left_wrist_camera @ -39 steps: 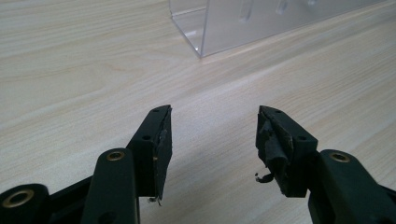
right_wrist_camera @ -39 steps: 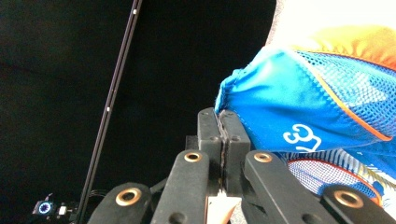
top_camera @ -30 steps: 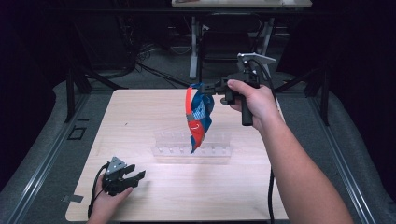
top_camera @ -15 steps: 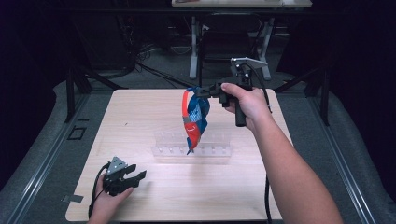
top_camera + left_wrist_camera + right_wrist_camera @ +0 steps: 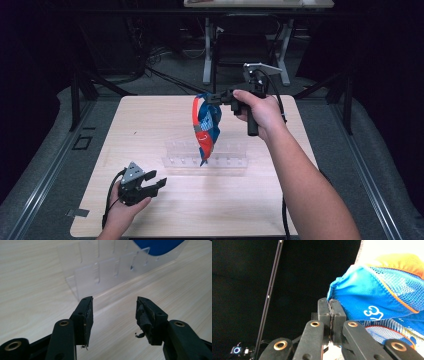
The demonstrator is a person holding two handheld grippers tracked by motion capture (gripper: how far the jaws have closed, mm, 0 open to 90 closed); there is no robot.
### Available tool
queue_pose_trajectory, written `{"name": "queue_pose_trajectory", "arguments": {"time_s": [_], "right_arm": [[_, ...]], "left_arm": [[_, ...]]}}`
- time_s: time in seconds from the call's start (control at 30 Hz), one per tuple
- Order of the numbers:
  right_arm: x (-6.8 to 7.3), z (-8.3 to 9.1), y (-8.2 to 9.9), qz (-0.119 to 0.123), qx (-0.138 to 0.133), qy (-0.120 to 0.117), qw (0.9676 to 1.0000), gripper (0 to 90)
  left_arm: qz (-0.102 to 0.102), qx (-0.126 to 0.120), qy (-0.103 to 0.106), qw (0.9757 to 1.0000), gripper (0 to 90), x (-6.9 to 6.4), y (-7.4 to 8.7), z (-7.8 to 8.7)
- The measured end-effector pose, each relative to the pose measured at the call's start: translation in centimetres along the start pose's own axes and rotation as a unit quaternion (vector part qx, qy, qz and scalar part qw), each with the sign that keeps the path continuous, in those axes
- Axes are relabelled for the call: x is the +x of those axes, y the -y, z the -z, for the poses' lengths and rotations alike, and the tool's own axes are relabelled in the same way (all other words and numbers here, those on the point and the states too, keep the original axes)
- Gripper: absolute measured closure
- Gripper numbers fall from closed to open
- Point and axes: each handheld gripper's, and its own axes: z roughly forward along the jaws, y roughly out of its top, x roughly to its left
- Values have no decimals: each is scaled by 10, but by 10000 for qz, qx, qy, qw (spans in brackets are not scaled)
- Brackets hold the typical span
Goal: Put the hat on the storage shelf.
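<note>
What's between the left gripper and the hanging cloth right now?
The clear rack. In the left gripper view it stands beyond the open left gripper, with the blue cloth behind it; bare tabletop comes before it.

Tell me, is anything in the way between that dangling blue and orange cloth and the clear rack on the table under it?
Nothing visible is. The right gripper holds the cloth by its top edge, and its lower tip hangs at the clear rack, with no object between them. The left gripper sits open, off to the rack's near left.
</note>
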Motion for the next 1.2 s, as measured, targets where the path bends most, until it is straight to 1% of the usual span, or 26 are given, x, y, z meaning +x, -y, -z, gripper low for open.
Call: {"name": "queue_pose_trajectory", "arguments": {"time_s": [0.1,0.23,0.27,0.33,0.4,0.5,0.57,0.6,0.73,0.83,0.87,0.93,0.97,1.0,1.13,1.2], "right_arm": [[0,-3,0,24,-9,-4,10000,892],[1,-6,-1,26,-2,18,10000,892],[1,-6,-1,27,-11,23,10000,891],[1,-7,-1,25,-41,27,10000,891],[1,-7,-1,46,-37,32,10000,891],[0,-8,-2,47,-48,25,10000,889],[1,-9,-1,58,-3,6,10000,889],[1,-10,-1,58,-3,18,10000,889],[2,-12,-1,77,-32,31,10000,889],[1,-14,-1,83,-40,26,10000,889],[2,-14,-1,89,-35,29,10000,889],[2,-14,-1,95,-41,31,9999,889],[2,-14,-1,97,-62,37,9999,889],[2,-14,-1,96,-69,43,9999,889],[2,-14,-1,89,-90,48,9999,889],[2,-15,-1,89,-98,46,9999,889]], "left_arm": [[-112,-72,85,9999,495,-9,-11,-4],[-241,-154,283,9992,492,-21,-26,-11],[-263,-194,302,9990,492,-25,-30,-13],[-365,-192,334,9986,493,-31,-37,-16],[-415,-247,404,9980,495,-36,-43,-18],[-489,-304,448,9973,507,-43,-51,-21],[-512,-334,405,9973,522,-47,-56,-22],[-495,-343,411,9973,549,-48,-57,-23],[-435,-392,492,9971,608,-54,-64,-25],[-427,-472,522,9966,628,-58,-67,-26],[-449,-433,547,9966,631,-58,-68,-26],[-418,-467,576,9964,642,-60,-70,-28],[-446,-449,568,9964,655,-61,-71,-28],[-445,-419,624,9962,657,-61,-72,-29],[-454,-453,671,9957,688,-63,-74,-30],[-410,-462,700,9956,701,-64,-76,-31]]}}
